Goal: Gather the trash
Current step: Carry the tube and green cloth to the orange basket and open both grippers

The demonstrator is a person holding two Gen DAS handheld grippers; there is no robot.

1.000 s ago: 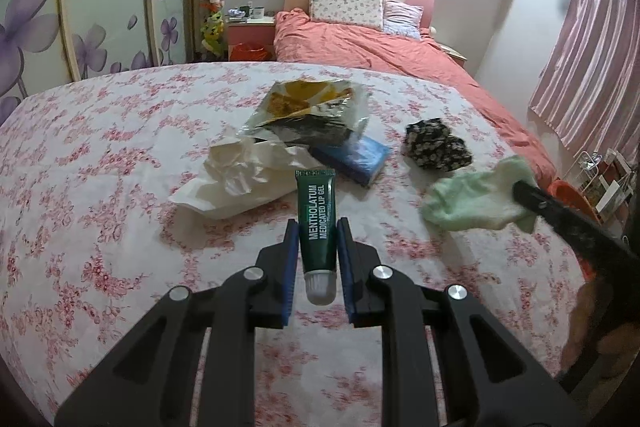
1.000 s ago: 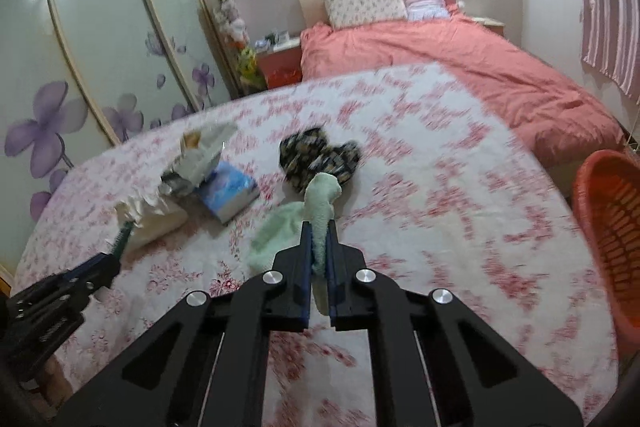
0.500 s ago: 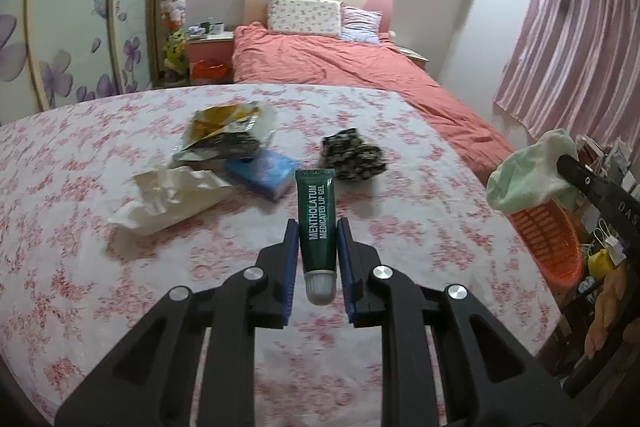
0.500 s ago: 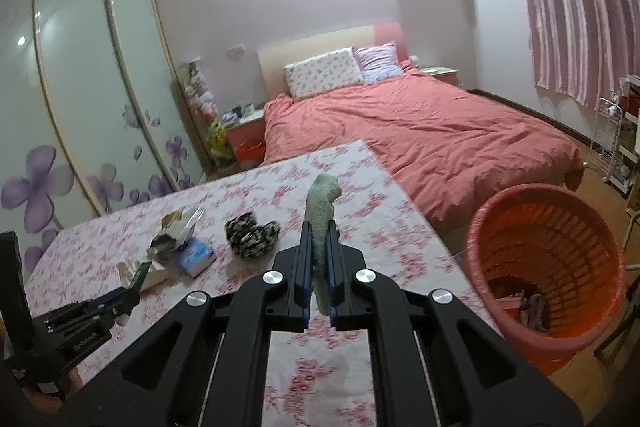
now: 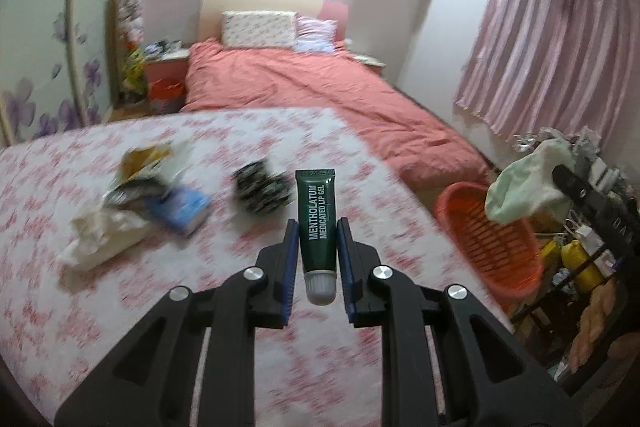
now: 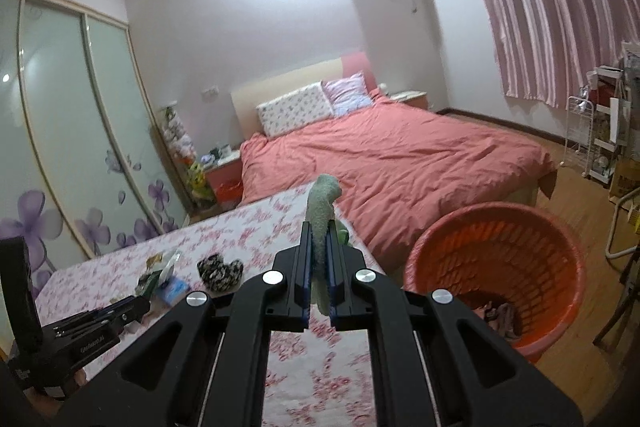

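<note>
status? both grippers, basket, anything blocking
Left gripper shut on lip gel tube. Right gripper shut on green sock. Orange basket beside table, rim open. Nothing in the way.

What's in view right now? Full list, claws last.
lip gel tube: 1, dark green, white cap, held in left claw
cloth: 1, pale green, held in right claw
basket: 1, orange, on floor beside flowered bed
crumpled tissue: 1, white, on flowered bed
blue pack: 1, blue, beside tissue
foil wrapper: 1, silver-yellow, behind pack
patterned cloth: 1, black-white, mid flowered bed
flowered bed: 1, pink-white, foreground
far bed: 1, salmon cover
curtain: 1, pink, right wall
left claw: 1, black, shut on tube
right claw: 1, black, shut on cloth
</note>
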